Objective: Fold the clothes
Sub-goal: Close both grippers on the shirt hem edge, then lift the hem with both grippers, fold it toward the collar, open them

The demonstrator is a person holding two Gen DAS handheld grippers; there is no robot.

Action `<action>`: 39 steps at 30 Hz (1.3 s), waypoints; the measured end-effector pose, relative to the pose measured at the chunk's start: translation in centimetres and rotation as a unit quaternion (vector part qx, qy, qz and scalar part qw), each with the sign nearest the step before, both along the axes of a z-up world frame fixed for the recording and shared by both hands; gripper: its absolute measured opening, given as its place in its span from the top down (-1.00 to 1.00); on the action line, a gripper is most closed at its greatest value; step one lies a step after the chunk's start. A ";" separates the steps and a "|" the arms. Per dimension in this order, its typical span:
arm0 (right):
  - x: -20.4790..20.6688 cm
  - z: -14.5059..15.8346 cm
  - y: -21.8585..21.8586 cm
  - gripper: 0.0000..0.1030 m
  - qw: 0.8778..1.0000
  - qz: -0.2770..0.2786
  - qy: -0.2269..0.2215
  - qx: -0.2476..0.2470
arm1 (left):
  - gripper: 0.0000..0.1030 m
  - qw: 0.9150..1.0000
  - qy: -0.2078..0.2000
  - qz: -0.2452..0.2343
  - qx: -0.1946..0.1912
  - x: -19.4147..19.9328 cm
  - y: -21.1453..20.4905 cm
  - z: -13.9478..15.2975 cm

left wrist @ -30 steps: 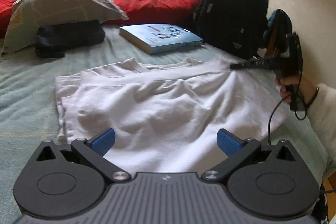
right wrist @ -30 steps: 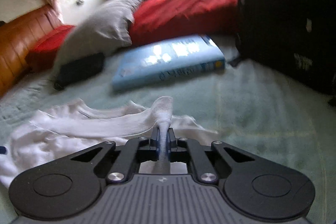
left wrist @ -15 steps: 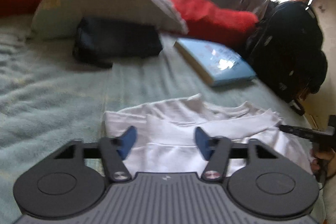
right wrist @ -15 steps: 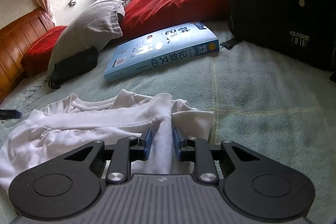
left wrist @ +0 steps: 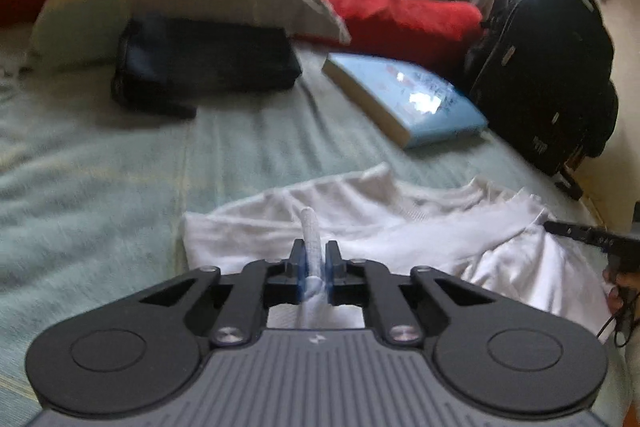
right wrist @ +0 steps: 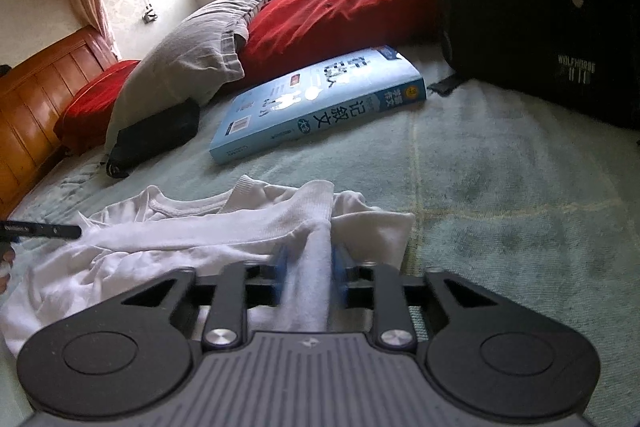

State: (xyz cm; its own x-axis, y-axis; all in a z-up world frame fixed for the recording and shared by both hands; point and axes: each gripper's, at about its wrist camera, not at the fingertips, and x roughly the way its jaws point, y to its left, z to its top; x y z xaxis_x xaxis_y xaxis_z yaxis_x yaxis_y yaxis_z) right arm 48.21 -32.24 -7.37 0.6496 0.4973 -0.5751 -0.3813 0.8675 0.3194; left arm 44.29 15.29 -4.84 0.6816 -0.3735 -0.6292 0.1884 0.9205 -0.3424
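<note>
On the green-covered bed (right wrist: 520, 207), toward its near edge, a white T-shirt (right wrist: 200, 227) is spread. A raised fold of its soft, light cloth is pinched by the closed left gripper (left wrist: 314, 267); another is clamped as the right gripper (right wrist: 308, 267) closes. Hems and corners are judged the best holds. Open bedcover is left before the book (right wrist: 320, 103) and backpack (left wrist: 552, 67).

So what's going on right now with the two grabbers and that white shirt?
Left gripper shut on the white shirt. Right gripper closing, shirt fabric between the pads. Shirt bunched on the bed. Blue book beyond, clear.
</note>
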 end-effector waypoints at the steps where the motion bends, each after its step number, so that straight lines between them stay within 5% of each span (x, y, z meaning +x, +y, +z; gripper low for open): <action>1: -0.2 0.2 0.1 0.77 1.000 0.000 -0.006 -0.003 | 0.88 1.000 -0.014 0.002 0.001 -0.1 0.0 0.6; 9: 0.0 1.4 0.7 0.80 0.998 -0.022 -0.053 -0.011 | 0.89 0.999 -0.047 0.024 0.012 2.4 -0.2 2.1; 14: 1.5 -1.0 0.5 0.79 0.998 -0.054 -0.018 -0.026 | 0.81 0.997 0.033 0.058 0.029 4.5 -0.1 -2.6; 20: -1.0 2.5 0.7 0.44 0.995 -0.046 -0.048 -0.071 | 0.57 0.994 -0.010 0.074 0.080 1.7 0.9 0.6; 23: -2.1 4.6 3.4 0.16 0.995 0.001 -0.046 -0.090 | 0.16 0.995 -0.037 0.035 0.091 -0.6 -0.6 2.8; 29: -1.9 4.4 11.9 -0.08 0.994 0.077 0.025 -0.074 | 0.02 0.987 -0.037 -0.087 0.129 -5.4 -6.4 2.4; 34: 0.2 0.9 17.7 -0.07 0.986 0.044 0.027 -0.156 | 0.01 0.980 -0.032 -0.107 0.163 -7.2 -7.8 -0.2; 39: 3.0 0.9 17.5 -0.08 0.990 -0.001 0.016 -0.141 | -0.03 0.987 -0.011 -0.095 0.126 -8.0 -6.0 -0.6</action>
